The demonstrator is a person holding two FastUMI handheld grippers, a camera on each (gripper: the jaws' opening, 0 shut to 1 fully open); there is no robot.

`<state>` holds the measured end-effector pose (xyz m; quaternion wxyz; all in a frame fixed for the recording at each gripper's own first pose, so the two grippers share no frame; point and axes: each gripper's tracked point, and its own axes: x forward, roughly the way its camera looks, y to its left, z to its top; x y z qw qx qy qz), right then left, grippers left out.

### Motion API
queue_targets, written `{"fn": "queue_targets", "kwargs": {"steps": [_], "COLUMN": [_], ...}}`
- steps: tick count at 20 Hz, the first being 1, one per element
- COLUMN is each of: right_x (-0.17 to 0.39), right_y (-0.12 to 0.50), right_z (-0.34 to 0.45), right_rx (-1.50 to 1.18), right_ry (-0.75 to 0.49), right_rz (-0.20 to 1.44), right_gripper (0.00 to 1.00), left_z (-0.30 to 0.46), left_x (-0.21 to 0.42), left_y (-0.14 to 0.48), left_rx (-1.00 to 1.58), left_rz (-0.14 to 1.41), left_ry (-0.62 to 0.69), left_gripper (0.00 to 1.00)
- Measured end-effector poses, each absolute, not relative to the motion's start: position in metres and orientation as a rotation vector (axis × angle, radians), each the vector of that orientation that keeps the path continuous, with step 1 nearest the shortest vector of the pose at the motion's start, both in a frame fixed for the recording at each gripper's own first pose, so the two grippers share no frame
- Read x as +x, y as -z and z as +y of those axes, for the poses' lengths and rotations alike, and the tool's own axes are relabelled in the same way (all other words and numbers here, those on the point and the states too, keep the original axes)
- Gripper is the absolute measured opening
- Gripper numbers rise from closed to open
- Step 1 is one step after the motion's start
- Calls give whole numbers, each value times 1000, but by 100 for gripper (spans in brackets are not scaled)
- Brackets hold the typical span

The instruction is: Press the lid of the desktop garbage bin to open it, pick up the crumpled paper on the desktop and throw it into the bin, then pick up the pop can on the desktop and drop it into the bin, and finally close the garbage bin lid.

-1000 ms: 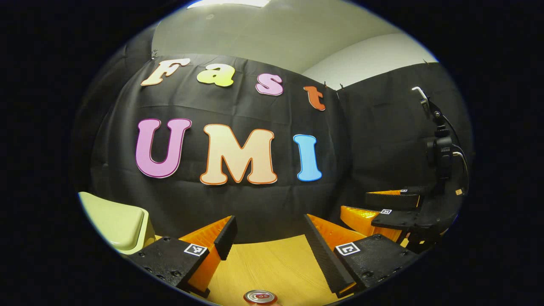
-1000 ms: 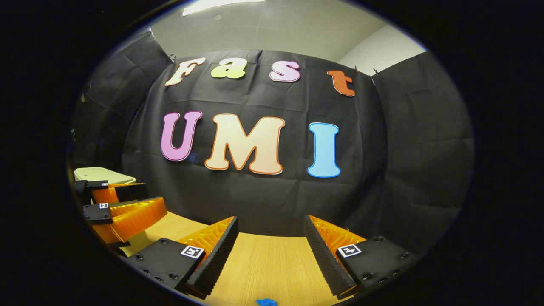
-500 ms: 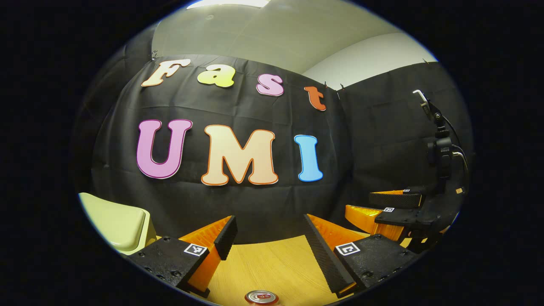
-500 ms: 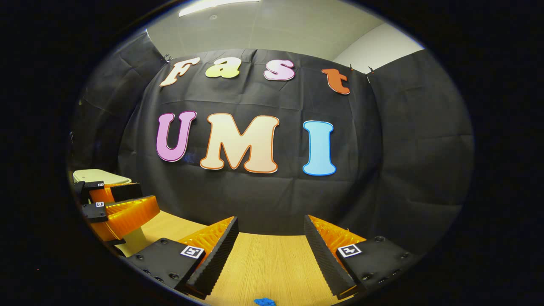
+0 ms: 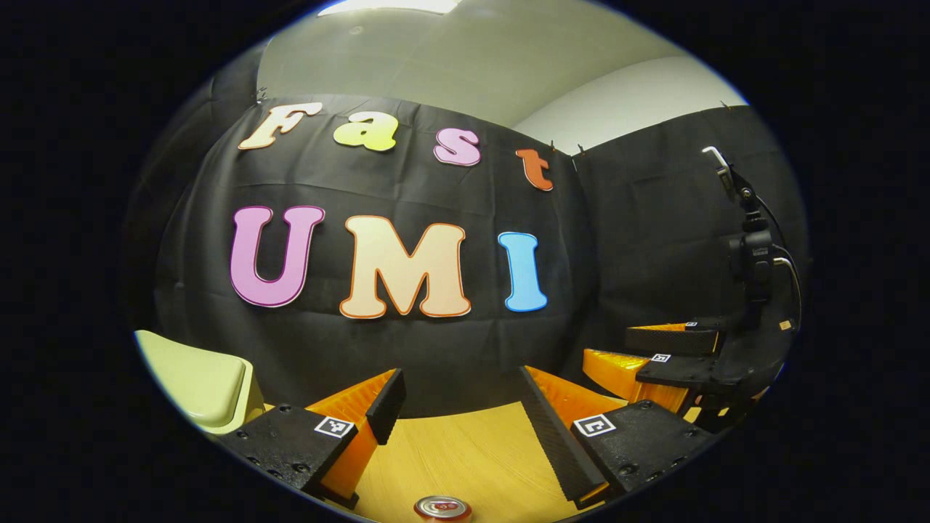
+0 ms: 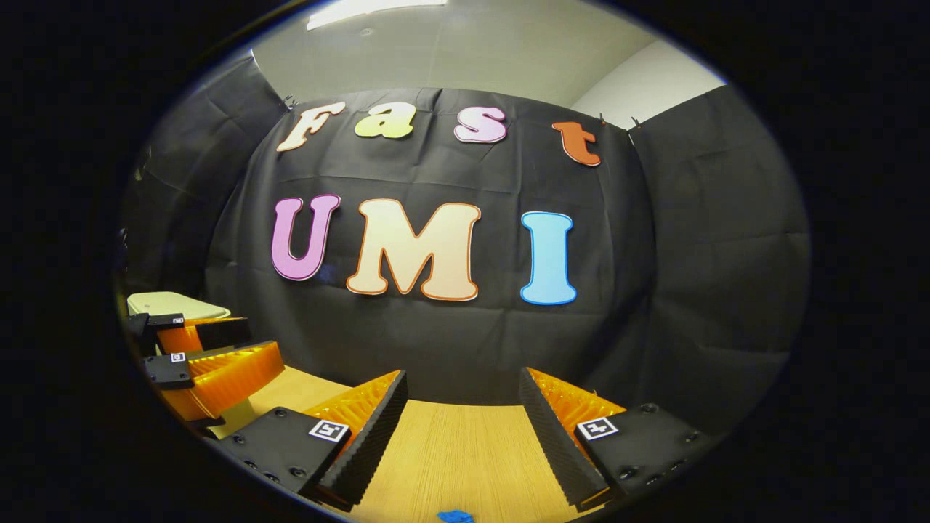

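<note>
Left claw (image 5: 459, 407) spread wide at the bottom of the left gripper view, gripping nothing, raised above the wooden tabletop (image 5: 465, 457). Right claw (image 6: 463, 407) just as wide and equally bare at the bottom of the right gripper view — also visible as a second open pair at the right edge of the left gripper view.

Probably the opening step: pressing the bin lid. Best done with the left claw swung toward the lower left of its frame, one finger lowered flat onto the lid and pushed straight down — no sideways shove that might slide the bin.

Garbage bin (image 5: 203, 381) pale, lid down, at lower left beside the left claw. Pop can (image 5: 442, 508) upright at the bottom edge, centred between the left fingers. Small blue scrap (image 6: 455, 516) at the bottom edge under the right claw, possibly the crumpled paper; too little showing to tell.
</note>
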<state>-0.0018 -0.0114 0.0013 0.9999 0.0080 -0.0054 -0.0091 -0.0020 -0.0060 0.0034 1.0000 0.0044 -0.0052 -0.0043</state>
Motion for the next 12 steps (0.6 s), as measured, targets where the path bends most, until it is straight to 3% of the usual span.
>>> {"fn": "queue_targets", "kwargs": {"steps": [5, 7, 12], "right_x": [-1, 0, 0], "right_y": [2, 2, 0], "right_z": [-13, -13, -15], "right_rx": [17, 17, 12], "right_ry": [18, 18, 28], "right_rz": [1, 0, -4], "right_gripper": [97, 98, 98], "left_z": [-4, -4, 8], "left_x": [-6, -8, -17], "left_y": [-14, -18, -28], "left_rx": [24, 31, 87], "left_rz": [-41, -50, -65], "left_ry": [1, 1, -35], "left_gripper": [93, 88, 57]}}
